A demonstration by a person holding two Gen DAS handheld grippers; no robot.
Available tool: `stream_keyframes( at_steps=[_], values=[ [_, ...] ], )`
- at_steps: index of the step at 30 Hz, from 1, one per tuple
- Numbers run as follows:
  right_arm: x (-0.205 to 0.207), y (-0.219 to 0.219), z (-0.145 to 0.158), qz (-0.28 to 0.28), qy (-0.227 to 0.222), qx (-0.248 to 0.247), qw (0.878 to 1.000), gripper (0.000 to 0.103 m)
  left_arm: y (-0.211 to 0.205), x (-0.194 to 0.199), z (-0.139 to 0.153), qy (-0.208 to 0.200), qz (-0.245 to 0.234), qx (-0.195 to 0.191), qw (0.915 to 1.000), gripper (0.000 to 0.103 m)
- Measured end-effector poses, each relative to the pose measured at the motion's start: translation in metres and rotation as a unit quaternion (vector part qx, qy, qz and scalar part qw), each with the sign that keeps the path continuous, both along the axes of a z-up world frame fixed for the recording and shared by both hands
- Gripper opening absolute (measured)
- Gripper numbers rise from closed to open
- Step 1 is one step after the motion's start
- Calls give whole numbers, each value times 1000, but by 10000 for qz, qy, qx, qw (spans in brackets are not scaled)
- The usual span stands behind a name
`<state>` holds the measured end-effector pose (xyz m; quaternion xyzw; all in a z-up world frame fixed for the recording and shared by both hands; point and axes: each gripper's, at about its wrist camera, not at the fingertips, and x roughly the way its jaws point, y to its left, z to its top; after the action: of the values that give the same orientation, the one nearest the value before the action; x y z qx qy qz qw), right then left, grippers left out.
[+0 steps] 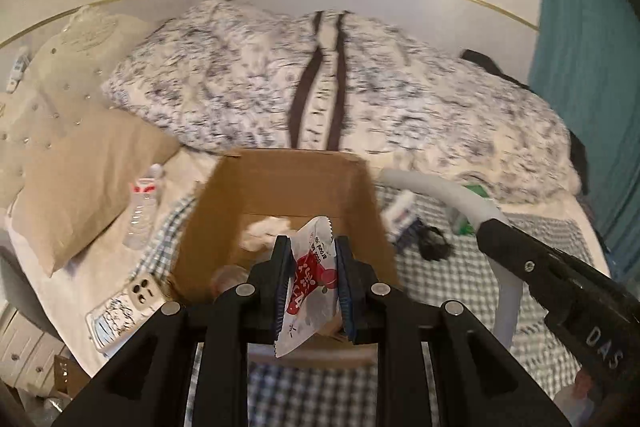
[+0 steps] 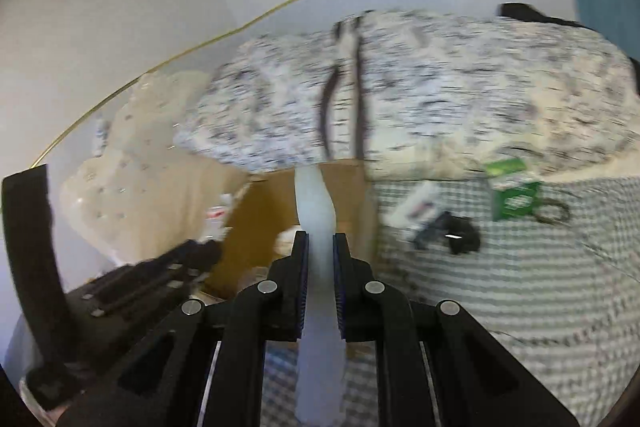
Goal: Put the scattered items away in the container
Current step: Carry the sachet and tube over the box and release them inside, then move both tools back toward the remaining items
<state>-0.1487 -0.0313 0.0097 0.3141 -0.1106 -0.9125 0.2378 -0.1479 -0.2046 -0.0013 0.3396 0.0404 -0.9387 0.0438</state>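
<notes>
My left gripper [image 1: 311, 247] is shut on a white and red snack packet [image 1: 310, 279] and holds it over the near side of an open cardboard box [image 1: 224, 203] on the bed. A crumpled white thing [image 1: 264, 231] lies inside the box. My right gripper [image 2: 320, 243] is shut on a long curved pale grey-white piece [image 2: 316, 211]; its far end reaches over the box [image 2: 256, 219]. In the left wrist view the right gripper [image 1: 486, 223] holds that curved piece [image 1: 440, 191] to the right of the box.
On the checked bedcover lie a clear bottle [image 1: 142, 207], a phone [image 1: 142, 293], a white packet [image 2: 416, 207], a black item [image 2: 456, 233], a green pack [image 2: 510, 187] and a ring [image 2: 554, 213]. A patterned duvet [image 1: 320, 79] and pillows [image 1: 80, 163] lie behind.
</notes>
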Motion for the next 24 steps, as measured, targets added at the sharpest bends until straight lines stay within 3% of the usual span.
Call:
stream_keyframes(
  at_steps=[4,6,7,9,11,14,16,17,21,24],
  values=[
    [-29,-35,-19,168,-184,15,9997,11,-16,-21,-26,-141,43,53,9999,22],
    [-47,-42,-30,173,-333,-70,9993,11,-16,-28,-33,-74,16,-17,10000,29],
    [-56,-43,-35,183,-372,-120,9991,12,-15,-31,-36,-66,15,-68,10000,36],
    [-75,-45,-43,185,-423,-172,9988,20,-13,-38,-42,-83,15,-116,9999,81],
    [-89,-41,-48,161,-514,-249,9982,21,-12,-41,-43,22,146,-173,9997,91],
    [-90,-22,-45,90,-419,-406,9983,27,-8,-43,-45,110,163,-217,9996,93],
    [-86,-8,-38,-59,-245,-399,9989,71,-6,-46,-48,-12,221,-208,9995,93],
    [-82,1,-33,-168,-125,-396,9990,77,-5,-46,-49,-47,256,-187,9995,93],
    [-62,46,-15,-457,282,-273,9982,77,6,-36,-45,-109,246,12,9996,93],
    [-44,93,-8,-997,556,0,9935,77,26,-27,-38,-61,145,113,9998,94]
  ],
)
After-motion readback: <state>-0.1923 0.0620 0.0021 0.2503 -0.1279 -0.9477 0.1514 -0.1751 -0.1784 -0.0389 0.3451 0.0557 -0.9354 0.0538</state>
